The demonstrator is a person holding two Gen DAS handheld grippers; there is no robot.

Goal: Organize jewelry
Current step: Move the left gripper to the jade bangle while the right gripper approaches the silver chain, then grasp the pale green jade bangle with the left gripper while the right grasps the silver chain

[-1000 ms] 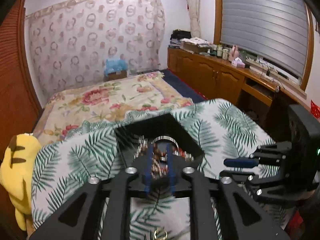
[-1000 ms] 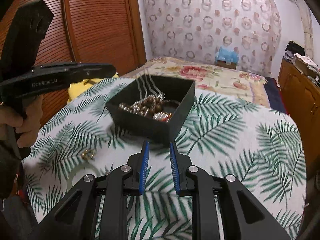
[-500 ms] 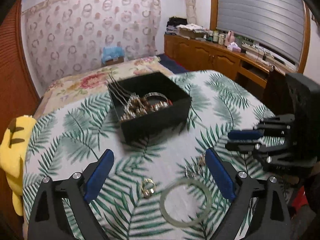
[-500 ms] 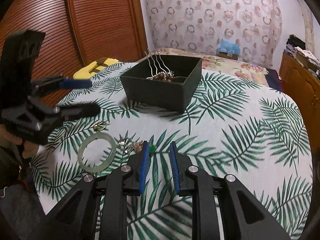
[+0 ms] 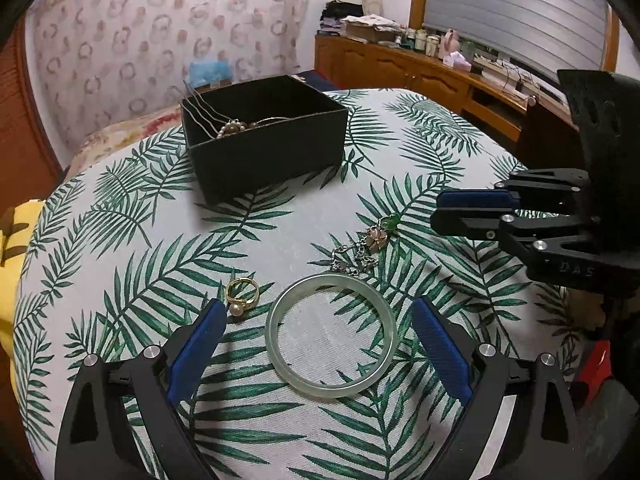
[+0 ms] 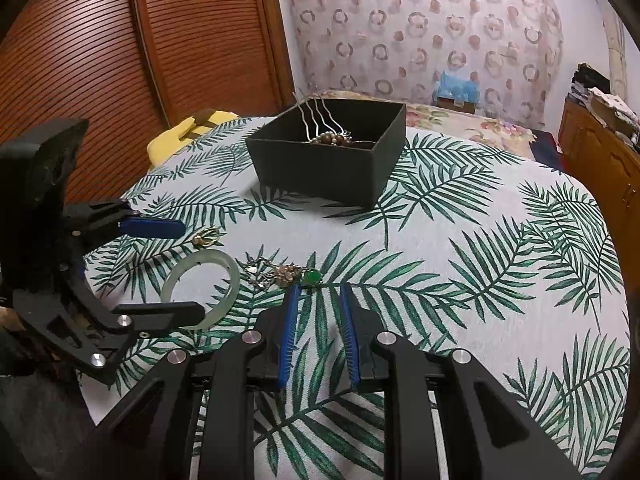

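Left wrist view: the left gripper (image 5: 316,332) stands wide open low in the frame, nothing pressed between its blue pads. Its jaws have just been opening, and the pale green bangle (image 5: 331,335) lies flat on the leaf-print tablecloth (image 5: 440,148) in the gap between them, touching neither pad. Just left of the bangle, near the left pad, sits a gold ring with a pearl (image 5: 241,296). Above and to the right of the bangle lies a silver chain with a green stone (image 5: 362,246). A black box (image 5: 264,138) stands in the upper middle of the frame, holding beads and hairpins whose prongs lean over its left rim. The right gripper (image 5: 456,210) reaches in from the right edge, near the green stone.

Right wrist view: the right gripper (image 6: 318,296) shows a narrow gap between its pads, with nothing in it; its tips rest just below the chain (image 6: 280,272) at centre frame. The bangle (image 6: 202,288) lies centre left, between the left gripper's spread fingers (image 6: 160,226). The box (image 6: 328,164) stands upper centre.
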